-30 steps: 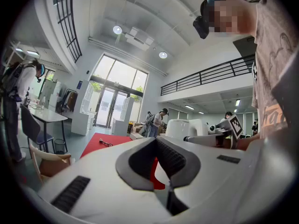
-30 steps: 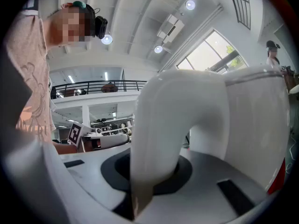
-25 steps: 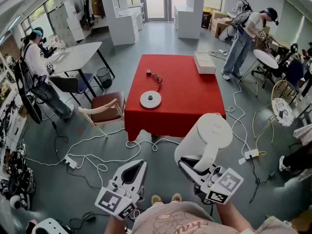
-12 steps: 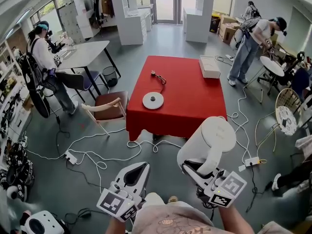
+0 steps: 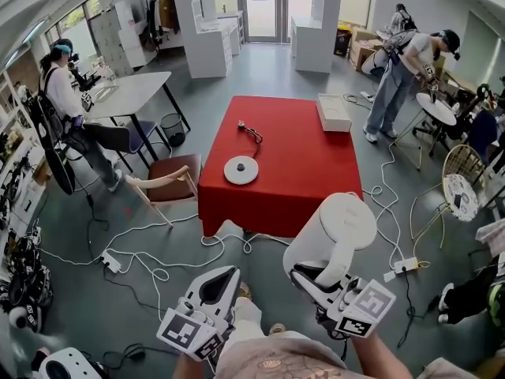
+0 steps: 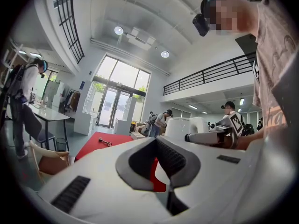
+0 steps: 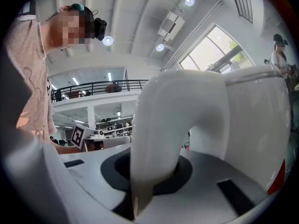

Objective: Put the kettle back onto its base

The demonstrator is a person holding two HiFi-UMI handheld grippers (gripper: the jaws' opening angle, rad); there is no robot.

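Note:
The white kettle [image 5: 335, 227] hangs in the air in front of the person, well short of the red table [image 5: 296, 160]. My right gripper [image 5: 316, 273] is shut on its curved handle [image 7: 163, 125], and the kettle body [image 7: 254, 115] fills the right gripper view. The round white base [image 5: 241, 170] lies on the table's near left part, its cord and plug [image 5: 251, 130] stretched behind it. My left gripper [image 5: 215, 289] is held level to the kettle's left, jaws together with nothing between them. The left gripper view shows the kettle [image 6: 180, 127] to the right.
A white box [image 5: 333, 111] lies at the table's far right corner. A wooden chair [image 5: 167, 178] stands left of the table. Cables and power strips [image 5: 398, 268] trail over the floor around the table. People work at desks to the left and at the back right.
The head view has shifted a little and a foot has come forward below. Both grippers keep their pose, and the kettle stays in the right one.

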